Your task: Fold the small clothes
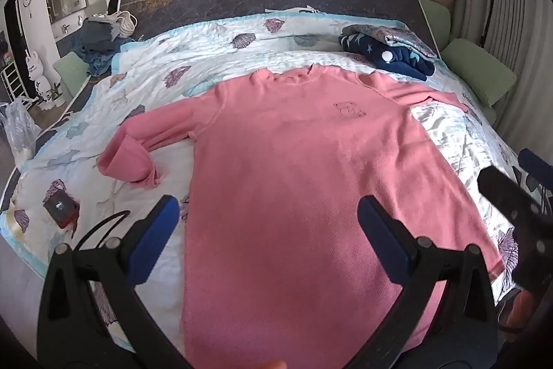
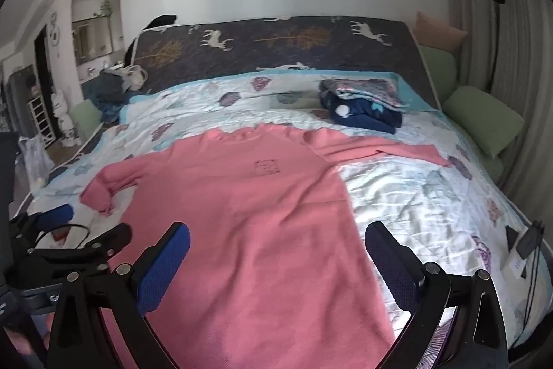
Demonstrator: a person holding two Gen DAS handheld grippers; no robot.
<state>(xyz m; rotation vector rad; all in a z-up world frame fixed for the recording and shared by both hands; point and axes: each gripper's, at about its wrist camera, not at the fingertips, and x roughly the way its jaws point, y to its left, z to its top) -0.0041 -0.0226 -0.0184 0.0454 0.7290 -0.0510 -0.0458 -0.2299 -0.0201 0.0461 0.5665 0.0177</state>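
Observation:
A pink long-sleeved sweater [image 1: 293,161] lies spread flat, front up, on the bed's shell-print quilt [image 1: 193,64]; it also shows in the right wrist view [image 2: 242,203]. Its left sleeve is bent with the cuff [image 1: 128,165] folded back; its right sleeve [image 2: 380,147] stretches out sideways. My left gripper [image 1: 269,213] is open and empty, hovering over the sweater's lower left part. My right gripper [image 2: 280,244] is open and empty over the lower right part. Each gripper shows at the edge of the other's view, the right one [image 1: 511,210] and the left one [image 2: 69,241].
A stack of folded clothes [image 1: 387,51] sits at the back right of the bed. A small red-and-black device [image 1: 60,208] with a cable lies on the quilt at the left. Green cushions [image 1: 480,75] line the right side. A clothes heap [image 1: 100,37] lies at the back left.

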